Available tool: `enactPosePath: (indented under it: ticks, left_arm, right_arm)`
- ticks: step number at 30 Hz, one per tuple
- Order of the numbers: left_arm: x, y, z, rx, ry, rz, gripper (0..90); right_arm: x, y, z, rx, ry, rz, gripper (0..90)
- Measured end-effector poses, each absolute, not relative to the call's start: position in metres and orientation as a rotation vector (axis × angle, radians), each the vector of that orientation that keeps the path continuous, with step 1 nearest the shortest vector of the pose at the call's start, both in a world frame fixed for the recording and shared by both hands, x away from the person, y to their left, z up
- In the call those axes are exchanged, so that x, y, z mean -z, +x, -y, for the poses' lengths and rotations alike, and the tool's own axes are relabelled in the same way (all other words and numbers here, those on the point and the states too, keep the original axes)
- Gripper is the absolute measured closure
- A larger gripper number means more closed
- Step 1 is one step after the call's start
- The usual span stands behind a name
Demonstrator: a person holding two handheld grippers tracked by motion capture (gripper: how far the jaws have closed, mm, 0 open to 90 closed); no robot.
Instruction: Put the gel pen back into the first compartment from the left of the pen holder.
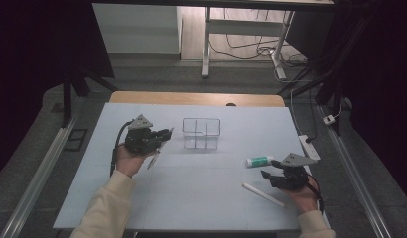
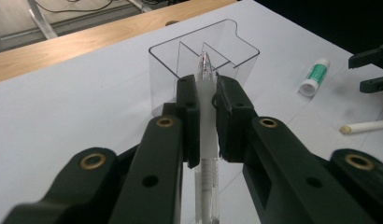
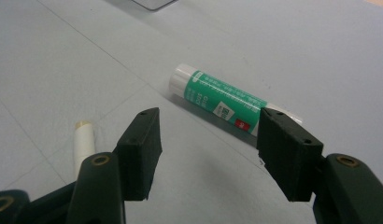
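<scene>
My left gripper (image 1: 164,134) (image 2: 207,88) is shut on a clear pen (image 2: 206,121) (image 1: 157,152), held above the table just left of a clear divided plastic holder (image 1: 201,133) (image 2: 208,56). The pen's tip points toward the holder. On the right, my right gripper (image 1: 269,168) (image 3: 208,140) stands open, nothing between its jaws. A green-and-white glue stick (image 1: 258,161) (image 3: 227,100) lies just beyond its jaws. A white stick (image 1: 263,195) (image 3: 84,144) lies on the table to its left.
The work surface is a pale blue-grey sheet (image 1: 201,198) over a wooden table (image 1: 191,98). A white power strip (image 1: 309,147) sits off the right edge. Desk legs and cables (image 1: 251,47) stand on the floor beyond.
</scene>
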State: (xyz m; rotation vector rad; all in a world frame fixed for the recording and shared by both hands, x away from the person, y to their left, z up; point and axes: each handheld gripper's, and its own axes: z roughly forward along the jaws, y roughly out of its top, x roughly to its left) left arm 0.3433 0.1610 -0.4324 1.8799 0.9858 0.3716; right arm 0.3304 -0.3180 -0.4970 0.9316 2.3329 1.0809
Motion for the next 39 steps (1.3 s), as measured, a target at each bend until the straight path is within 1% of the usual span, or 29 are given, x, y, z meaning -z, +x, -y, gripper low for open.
enactPosePath:
  ticks: [27,39]
  left_arm:
    - [0.411,0.360,-0.154,-0.425,1.822,-0.924,80.5]
    - [0.410,0.370,-0.149,-0.427,1.806,-0.921,80.5]
  right_arm:
    - [0.498,0.331,0.319,-1.070,0.933,-2.335,39.8]
    - [0.499,0.331,0.319,-1.065,0.936,-2.341,39.8]
